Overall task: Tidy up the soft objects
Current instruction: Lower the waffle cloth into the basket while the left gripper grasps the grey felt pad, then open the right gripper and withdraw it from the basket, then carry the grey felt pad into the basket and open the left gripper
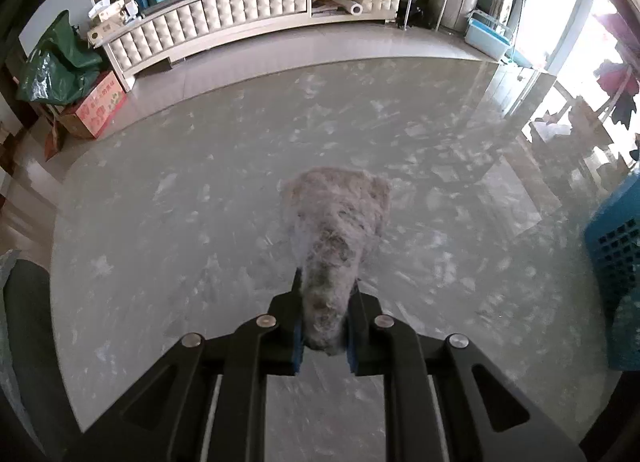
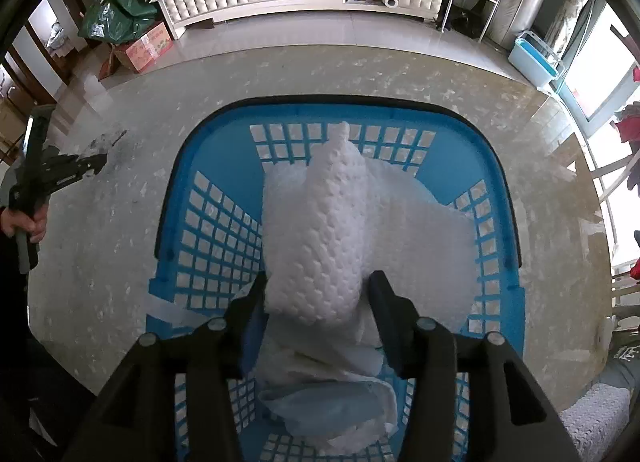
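marble tabletop [image 1: 160, 201] fills the left wrist view — the left gripper [image 1: 324, 326] is clamped on a grey fluffy cloth [image 1: 336, 229], its length running away from the jaws, not yet binned. right wrist view: the right gripper [image 2: 318, 302] stands part open around a white towel [image 2: 324, 229] lying lengthwise in the blue basket [image 2: 192, 149] — one item delivered.

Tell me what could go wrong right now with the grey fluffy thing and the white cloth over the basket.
1. The left gripper pinches only one end of the grey fluffy thing, so it may slip out on the way over the table.
2. The right gripper is open around the white cloth, whose one side leans toward the blue basket wall; it could drape over the rim instead of settling inside.
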